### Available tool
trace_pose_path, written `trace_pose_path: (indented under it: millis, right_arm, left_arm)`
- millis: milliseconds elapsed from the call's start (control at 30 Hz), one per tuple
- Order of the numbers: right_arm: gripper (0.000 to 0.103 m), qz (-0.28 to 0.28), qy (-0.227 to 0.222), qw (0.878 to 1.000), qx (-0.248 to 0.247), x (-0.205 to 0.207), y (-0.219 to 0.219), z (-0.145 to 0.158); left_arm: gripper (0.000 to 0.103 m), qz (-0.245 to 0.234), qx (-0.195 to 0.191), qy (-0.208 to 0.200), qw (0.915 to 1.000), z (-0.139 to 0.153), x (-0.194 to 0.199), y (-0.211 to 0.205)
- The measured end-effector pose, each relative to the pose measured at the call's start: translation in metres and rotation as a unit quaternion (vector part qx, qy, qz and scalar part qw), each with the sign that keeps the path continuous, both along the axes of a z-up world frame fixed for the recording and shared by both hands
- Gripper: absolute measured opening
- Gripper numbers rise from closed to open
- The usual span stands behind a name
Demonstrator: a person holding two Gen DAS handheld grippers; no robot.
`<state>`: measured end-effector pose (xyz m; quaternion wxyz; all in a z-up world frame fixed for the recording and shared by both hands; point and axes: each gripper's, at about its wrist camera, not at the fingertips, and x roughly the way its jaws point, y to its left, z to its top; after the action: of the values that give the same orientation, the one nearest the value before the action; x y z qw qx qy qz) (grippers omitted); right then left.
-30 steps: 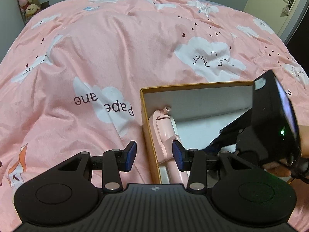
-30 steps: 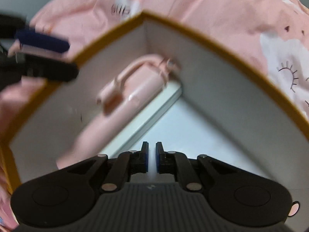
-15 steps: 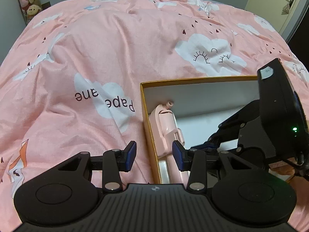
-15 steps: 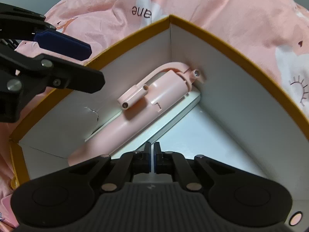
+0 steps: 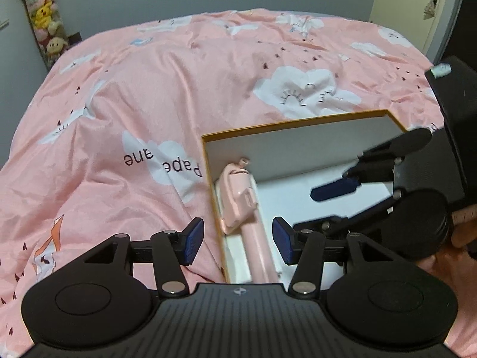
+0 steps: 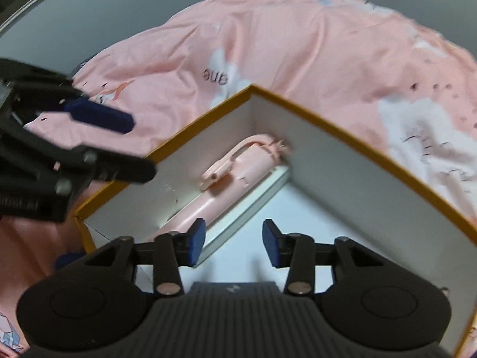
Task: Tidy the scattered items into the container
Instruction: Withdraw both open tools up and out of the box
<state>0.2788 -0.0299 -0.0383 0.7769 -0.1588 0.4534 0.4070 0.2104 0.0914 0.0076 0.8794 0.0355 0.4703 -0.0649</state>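
An open box with an orange rim [image 5: 298,122] [image 6: 328,122] and white walls sits on the pink bedspread. A pink selfie stick [image 5: 238,191] [image 6: 238,167] lies inside along its left wall, on a flat white slab [image 6: 256,197]. My left gripper [image 5: 238,241] hovers over that wall; its jaws are opening, one pad outside the box and one over the inside, gripping nothing. My right gripper [image 6: 234,244] hangs above the box floor with its jaws opening and nothing between them. Its blue pad [image 5: 334,191] shows over the box in the left wrist view.
The pink cloud-print bedspread [image 5: 149,89] spreads around the box on all sides. A hanging column of plush toys [image 5: 44,21] is at the far left wall, a door [image 5: 417,0] at the far right. A hand [image 5: 459,238] holds the right gripper.
The right gripper's jaws went from shut to open, and it rose away from the box floor. The left gripper pulled back and up, and its jaws stand wider.
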Motion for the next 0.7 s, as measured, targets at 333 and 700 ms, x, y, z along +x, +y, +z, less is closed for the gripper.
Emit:
trace_pose_path:
  millis: [333,700]
  right_arm:
    - [0.064,-0.033,-0.053,0.997,0.049,-0.06,-0.037,0.031]
    - [0.072,-0.088,-0.084,0.99,0.071,-0.152,-0.079,0.027]
  left_arm:
    - [0.06,-0.006,0.0,-0.032,0.9995,0.013,-0.069,-0.018]
    - [0.06,0.041,-0.028,-0.018,0.9986,-0.002,-0.135,-0.023]
